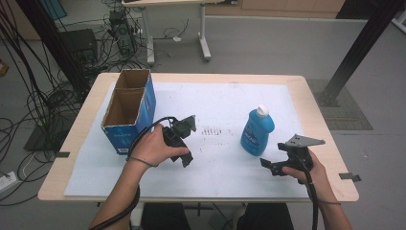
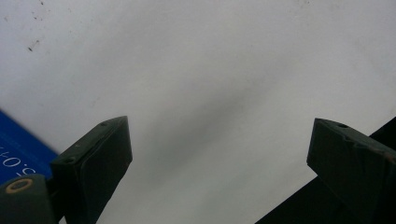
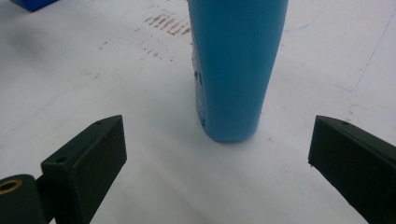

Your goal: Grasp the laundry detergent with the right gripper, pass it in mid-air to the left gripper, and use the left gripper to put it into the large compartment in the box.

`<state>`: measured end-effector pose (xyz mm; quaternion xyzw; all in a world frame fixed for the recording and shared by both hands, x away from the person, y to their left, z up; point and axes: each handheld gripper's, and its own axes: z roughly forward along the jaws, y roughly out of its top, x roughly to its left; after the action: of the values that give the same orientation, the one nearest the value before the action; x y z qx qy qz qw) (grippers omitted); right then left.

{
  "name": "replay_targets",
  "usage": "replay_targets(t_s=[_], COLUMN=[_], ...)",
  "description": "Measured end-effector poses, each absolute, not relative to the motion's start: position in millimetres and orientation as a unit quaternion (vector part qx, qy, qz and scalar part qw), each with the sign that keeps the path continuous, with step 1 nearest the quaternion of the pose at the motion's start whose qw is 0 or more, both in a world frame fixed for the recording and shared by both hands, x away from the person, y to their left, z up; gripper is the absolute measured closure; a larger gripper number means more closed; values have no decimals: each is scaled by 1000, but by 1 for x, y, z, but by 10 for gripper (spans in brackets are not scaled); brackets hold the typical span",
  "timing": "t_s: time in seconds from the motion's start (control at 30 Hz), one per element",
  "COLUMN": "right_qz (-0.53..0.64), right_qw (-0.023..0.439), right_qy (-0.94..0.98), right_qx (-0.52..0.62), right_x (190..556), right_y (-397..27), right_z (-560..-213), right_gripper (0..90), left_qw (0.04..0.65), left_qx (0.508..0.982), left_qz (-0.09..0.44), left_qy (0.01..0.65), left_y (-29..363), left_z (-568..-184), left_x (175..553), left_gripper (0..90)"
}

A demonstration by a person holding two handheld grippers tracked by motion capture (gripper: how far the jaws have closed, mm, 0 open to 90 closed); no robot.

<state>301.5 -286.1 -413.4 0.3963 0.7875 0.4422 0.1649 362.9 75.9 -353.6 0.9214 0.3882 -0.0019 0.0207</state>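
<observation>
White sheeting covers the table [image 1: 225, 103], where a blue bottle [image 1: 257, 131] with a white cap stands upright, its label too blurred to read. Right gripper [image 3: 217, 154] faces it just short, fingers spread; left gripper [image 2: 219, 154], fingers spread, hovers beside an open blue cardboard box [image 1: 128, 111].

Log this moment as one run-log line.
right tongs: open, aimed at upright blue bottle, not touching | left tongs: open, empty, over white mat | cardboard box: upright at left
</observation>
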Motion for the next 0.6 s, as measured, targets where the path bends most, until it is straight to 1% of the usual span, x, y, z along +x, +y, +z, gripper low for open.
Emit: replay_targets(t_s=[0.2, 0.6], right_qz=[459, 480], right_qw=[181, 185], right_qy=[775, 764], right_qx=[394, 390], right_x=[302, 307], right_y=[-286, -277], right_z=[-417, -423], right_gripper=[37, 23], left_qw=[20, 21], left_qx=[921, 921], left_qz=[-1, -1], left_qy=[388, 390], left_y=[76, 80], left_z=[-353, -351], left_x=[363, 363], left_gripper=[70, 70])
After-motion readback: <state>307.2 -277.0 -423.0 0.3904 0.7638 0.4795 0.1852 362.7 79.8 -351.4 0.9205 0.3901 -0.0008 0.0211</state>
